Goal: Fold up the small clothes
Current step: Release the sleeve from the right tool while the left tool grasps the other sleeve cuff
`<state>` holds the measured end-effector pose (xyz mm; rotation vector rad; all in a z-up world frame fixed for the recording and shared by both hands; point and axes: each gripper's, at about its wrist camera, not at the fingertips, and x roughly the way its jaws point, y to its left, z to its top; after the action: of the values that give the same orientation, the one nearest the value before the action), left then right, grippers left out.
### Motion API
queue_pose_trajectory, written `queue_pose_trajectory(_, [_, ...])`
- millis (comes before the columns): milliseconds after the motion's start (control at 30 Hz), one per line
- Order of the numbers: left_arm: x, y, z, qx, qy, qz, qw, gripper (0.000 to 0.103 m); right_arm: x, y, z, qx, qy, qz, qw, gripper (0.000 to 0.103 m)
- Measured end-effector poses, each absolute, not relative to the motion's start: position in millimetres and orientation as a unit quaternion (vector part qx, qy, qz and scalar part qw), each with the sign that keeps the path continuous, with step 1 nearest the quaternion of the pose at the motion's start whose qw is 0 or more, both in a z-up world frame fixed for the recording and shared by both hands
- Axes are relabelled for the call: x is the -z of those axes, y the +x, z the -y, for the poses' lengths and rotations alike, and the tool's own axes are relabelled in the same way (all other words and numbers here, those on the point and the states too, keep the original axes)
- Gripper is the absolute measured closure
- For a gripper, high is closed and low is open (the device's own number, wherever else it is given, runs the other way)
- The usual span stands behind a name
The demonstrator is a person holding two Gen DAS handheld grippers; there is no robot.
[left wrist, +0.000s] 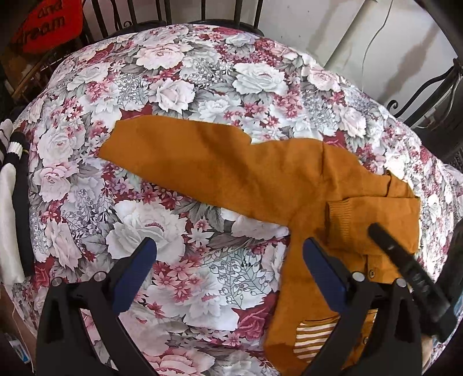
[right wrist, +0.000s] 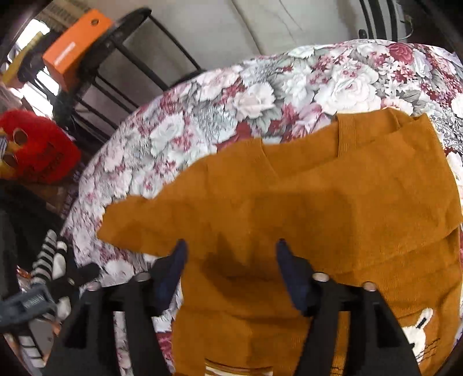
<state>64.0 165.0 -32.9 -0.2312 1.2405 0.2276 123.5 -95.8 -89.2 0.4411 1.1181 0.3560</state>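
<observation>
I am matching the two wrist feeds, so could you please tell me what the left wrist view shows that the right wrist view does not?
Only the left wrist view shows the sweater's long outstretched sleeve, a red cushion with dark lettering and the right gripper's black finger reaching in.

Only the right wrist view shows an orange cardboard box on a black metal rack, a fluffy red toy and a white animal face on the sweater.

Both show the mustard-yellow knitted sweater on the rose-patterned cloth, with open blue-padded jaws over it.
</observation>
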Motion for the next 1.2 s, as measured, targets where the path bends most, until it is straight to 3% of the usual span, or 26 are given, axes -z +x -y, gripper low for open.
queue_pose_trajectory(67, [37,65,-167,-0.111,-0.109,-0.583,0.797,0.005,103,127,98,-0.124,0.188,-0.539,0.812,0.023])
queue_pose_trajectory(233, [45,70,-167,-0.114,-0.114,-0.594,0.788,0.005,134,134,81,-0.106,0.059,-0.578,0.807,0.011])
queue_pose_trajectory(433, [48,73,-163,-0.116,-0.113,-0.596,0.786,0.005,76,137,92,-0.087,0.011,-0.469,0.879,0.004])
queue_pose_trajectory(500, [52,74,-162,-0.12,-0.103,-0.6,0.784,0.005,87,146,123,-0.04,0.032,-0.491,0.87,0.004])
queue_pose_trajectory(600, [58,77,-170,-0.128,-0.104,-0.605,0.779,0.005,144,157,169,0.006,0.111,-0.59,0.8,0.003])
queue_pose_trajectory(767, [72,82,-202,-0.156,-0.119,-0.613,0.765,0.005,109,151,161,-0.034,0.144,-0.557,0.817,0.004])
queue_pose_trajectory(967, [97,94,-261,-0.129,-0.284,-0.608,0.73,0.005,62,119,186,-0.093,0.297,-0.495,0.811,0.004])
queue_pose_trajectory(1100, [107,105,-278,-0.085,-0.364,-0.579,0.724,0.005,49,104,192,-0.103,0.315,-0.465,0.821,0.004])
queue_pose_trajectory(1133, [110,109,-281,-0.079,-0.373,-0.573,0.726,0.007,48,100,197,-0.103,0.313,-0.462,0.823,0.004])
queue_pose_trajectory(1200, [119,117,-284,-0.073,-0.383,-0.563,0.728,0.02,46,94,209,-0.1,0.307,-0.455,0.83,0.004])
